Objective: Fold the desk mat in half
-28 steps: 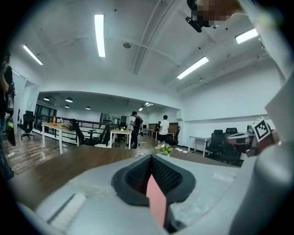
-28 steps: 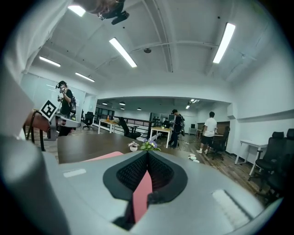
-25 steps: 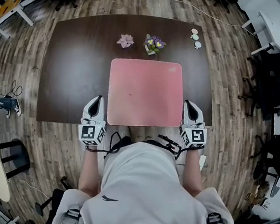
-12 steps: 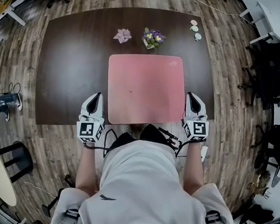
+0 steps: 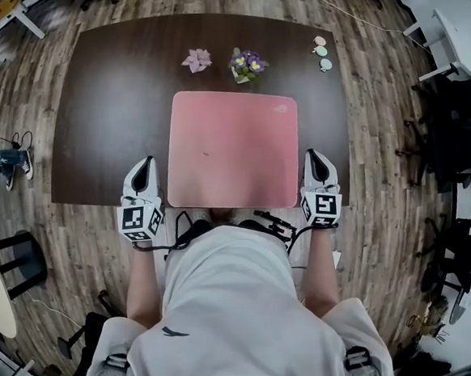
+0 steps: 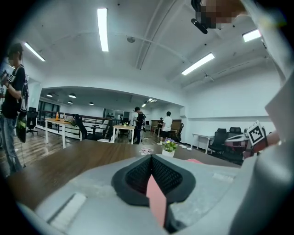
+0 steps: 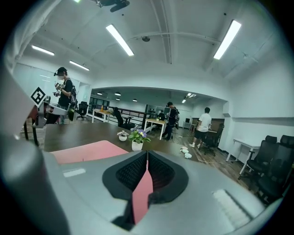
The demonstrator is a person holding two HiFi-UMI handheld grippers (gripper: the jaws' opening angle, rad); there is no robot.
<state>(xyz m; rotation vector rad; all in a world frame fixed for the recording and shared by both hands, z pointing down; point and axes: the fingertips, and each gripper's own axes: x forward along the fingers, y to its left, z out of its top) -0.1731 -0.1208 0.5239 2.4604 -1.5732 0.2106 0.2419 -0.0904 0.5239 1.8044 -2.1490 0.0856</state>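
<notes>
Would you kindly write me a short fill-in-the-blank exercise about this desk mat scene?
The flat pink rectangular desk mat lies on a dark ____ wooden table.
The left gripper and right gripper are each ____ on the mat's near edge.
The small white pot holds ____ flowers.
Missing words: brown; shut; purple.

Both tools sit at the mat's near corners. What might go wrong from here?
1. The left tool and right tool each pinch only a thin sliver of the mat. One corner may slip free on lifting, which would skew the fold.
2. The flower pot stands just beyond the mat's far edge. Carrying the near edge too far over might knock it.
</notes>
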